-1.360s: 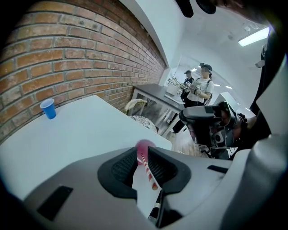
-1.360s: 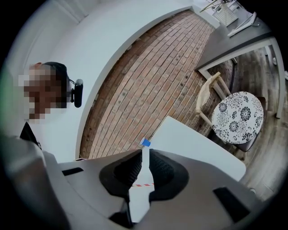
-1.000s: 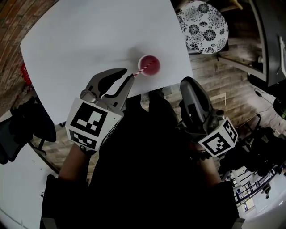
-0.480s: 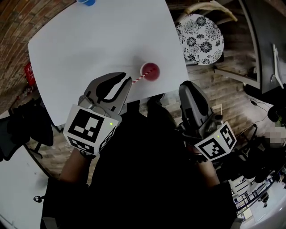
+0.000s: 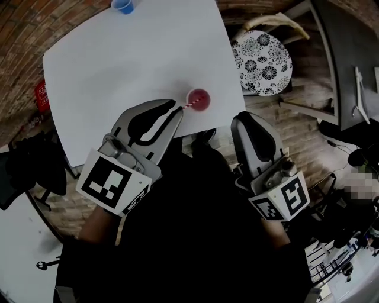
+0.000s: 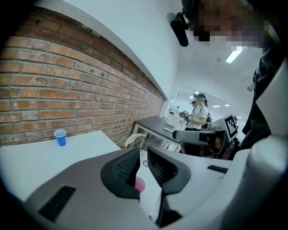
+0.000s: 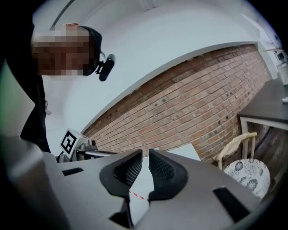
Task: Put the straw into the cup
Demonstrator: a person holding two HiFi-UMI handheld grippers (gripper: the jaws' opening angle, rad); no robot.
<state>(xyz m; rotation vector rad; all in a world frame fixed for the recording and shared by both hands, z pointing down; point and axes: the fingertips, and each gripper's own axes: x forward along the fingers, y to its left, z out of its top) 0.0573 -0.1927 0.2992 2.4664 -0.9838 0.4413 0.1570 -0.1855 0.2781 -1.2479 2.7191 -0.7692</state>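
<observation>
A pink cup [image 5: 199,99] stands near the front edge of the white table [image 5: 118,65]. A red-and-white striped straw [image 5: 188,106] sits in it and leans out toward my left gripper [image 5: 176,108]. That gripper hovers just short of the straw's free end, its jaws a narrow gap apart with nothing between them. Through that gap in the left gripper view [image 6: 143,155] I see the cup [image 6: 139,184]. My right gripper [image 5: 246,116] is off the table's front corner, narrowly open and empty. The straw [image 7: 137,195] shows low beyond its jaws [image 7: 145,155].
A blue cup [image 5: 123,5] stands at the table's far edge, by a brick wall [image 6: 67,85]. A chair with a floral cushion [image 5: 263,54] is to the right of the table. A dark chair [image 5: 29,165] is at the left. People stand in the background [image 6: 198,117].
Both grippers have risen and drawn back from the table. The left gripper's tips have come away from the straw. The right gripper has rolled. The blue cup has come into view.
</observation>
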